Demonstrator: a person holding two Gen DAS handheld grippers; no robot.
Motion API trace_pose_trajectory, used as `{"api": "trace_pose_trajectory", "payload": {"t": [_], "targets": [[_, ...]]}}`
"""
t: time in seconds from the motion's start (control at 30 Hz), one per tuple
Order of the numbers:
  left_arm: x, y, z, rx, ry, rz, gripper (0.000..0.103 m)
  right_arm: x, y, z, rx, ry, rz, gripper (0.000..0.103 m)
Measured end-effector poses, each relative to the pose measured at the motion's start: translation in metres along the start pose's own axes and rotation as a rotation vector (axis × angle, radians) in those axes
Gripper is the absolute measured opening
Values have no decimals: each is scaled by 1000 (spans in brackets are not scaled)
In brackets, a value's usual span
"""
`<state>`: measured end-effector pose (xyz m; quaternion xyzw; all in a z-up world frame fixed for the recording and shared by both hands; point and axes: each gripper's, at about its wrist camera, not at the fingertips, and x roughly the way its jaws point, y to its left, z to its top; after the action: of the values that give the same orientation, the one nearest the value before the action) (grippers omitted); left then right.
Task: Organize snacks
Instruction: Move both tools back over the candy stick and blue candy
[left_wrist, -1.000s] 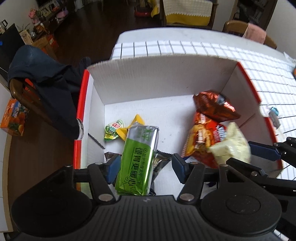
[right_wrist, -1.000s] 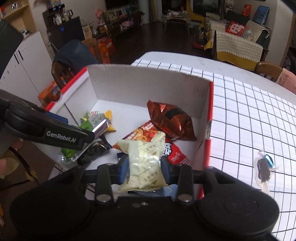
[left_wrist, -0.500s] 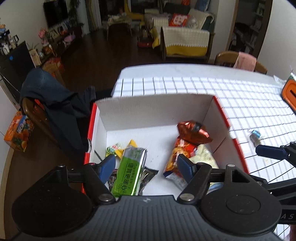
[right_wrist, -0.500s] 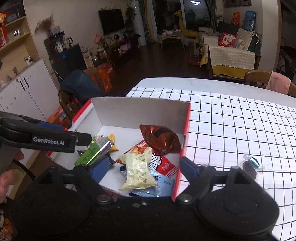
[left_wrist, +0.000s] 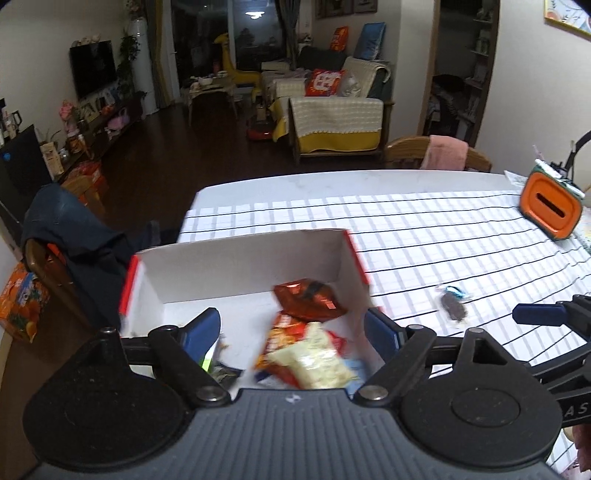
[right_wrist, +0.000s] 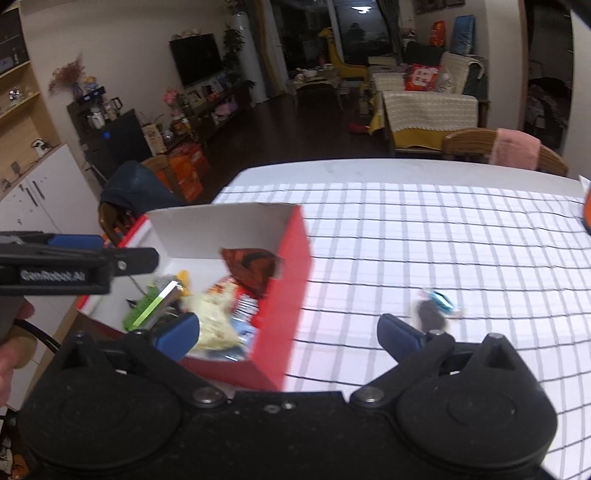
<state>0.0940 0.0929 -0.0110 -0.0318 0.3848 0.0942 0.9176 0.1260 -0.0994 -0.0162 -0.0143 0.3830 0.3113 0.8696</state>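
A red-and-white cardboard box (left_wrist: 240, 266) (right_wrist: 291, 266) stands on the checked tablecloth. Inside it lie a brown foil packet (left_wrist: 308, 301) (right_wrist: 251, 269), a pale yellow packet (left_wrist: 314, 365) (right_wrist: 214, 321) on a red-orange one (left_wrist: 280, 332), and a green bar (right_wrist: 153, 304). My left gripper (left_wrist: 293, 326) hovers above the box's near end, its jaws opening and holding nothing. My right gripper (right_wrist: 288, 332) hangs over the box's red side wall, jaws also opening and empty. A wrapped dark candy (left_wrist: 452, 306) (right_wrist: 430, 312) lies on the cloth right of the box.
An orange container (left_wrist: 550, 210) stands at the table's far right. A chair draped with a dark jacket (left_wrist: 74, 236) is left of the box, and a wooden chair with a pink cloth (left_wrist: 443, 155) stands beyond the table. A hand (right_wrist: 14, 350) holds the left gripper.
The left gripper let go of the green bar and the right let go of the pale yellow packet; both now lie in the box. Both grippers widened and drew back and up.
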Motion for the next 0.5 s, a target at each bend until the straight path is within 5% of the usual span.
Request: {"api": "trace_pose_trajectory", "payload": {"t": [0.5], "targets": [[47,-101,6,42,84,-90,86,-9,-108,-29,-36,37,-95,103]]}}
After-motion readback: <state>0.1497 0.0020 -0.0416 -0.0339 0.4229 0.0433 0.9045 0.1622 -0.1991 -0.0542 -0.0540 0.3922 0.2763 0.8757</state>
